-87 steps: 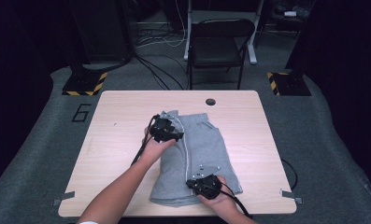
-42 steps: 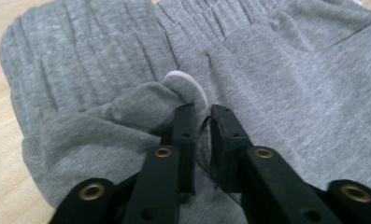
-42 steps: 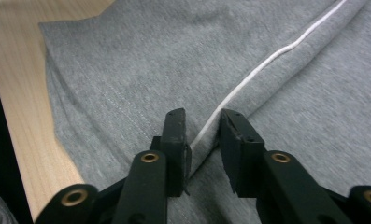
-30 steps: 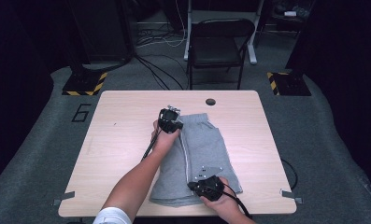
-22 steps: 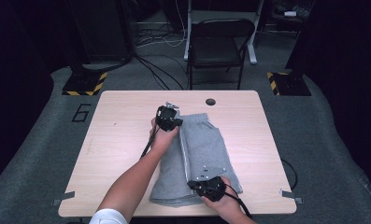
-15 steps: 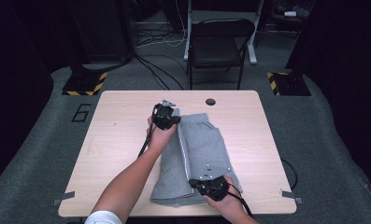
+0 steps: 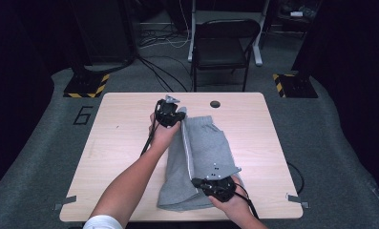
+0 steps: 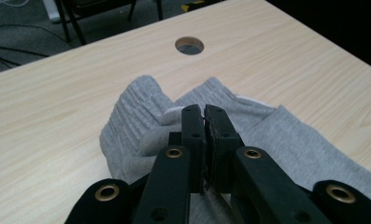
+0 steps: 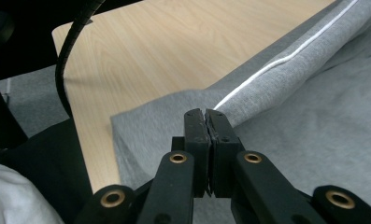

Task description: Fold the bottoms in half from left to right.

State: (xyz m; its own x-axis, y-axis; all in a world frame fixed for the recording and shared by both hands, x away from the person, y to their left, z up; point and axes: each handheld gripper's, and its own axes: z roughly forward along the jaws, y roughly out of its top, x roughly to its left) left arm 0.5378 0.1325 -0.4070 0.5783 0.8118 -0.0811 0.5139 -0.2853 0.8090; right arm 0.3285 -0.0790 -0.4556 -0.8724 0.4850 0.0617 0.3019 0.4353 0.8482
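Where floor mat point(image 7: 44, 143) meets table point(image 7: 125, 138), apparently "6" point(image 7: 83, 115).

A dark studio or lab: a wooden bench point(image 7: 130, 143) stands on grey carpet point(image 7: 44, 157), with hazard-striped stand bases point(image 7: 87, 85), loose floor cables point(image 7: 163, 38) and a folding chair point(image 7: 223, 45) behind.

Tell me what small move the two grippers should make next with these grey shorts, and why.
Probably carry both grippers further to the person's right, laying the lifted half flat over the other. The left gripper looks shut on the waistband end of the shorts, the right gripper on the hem end. The fold with the white stripe stands raised along the middle, not yet laid down.
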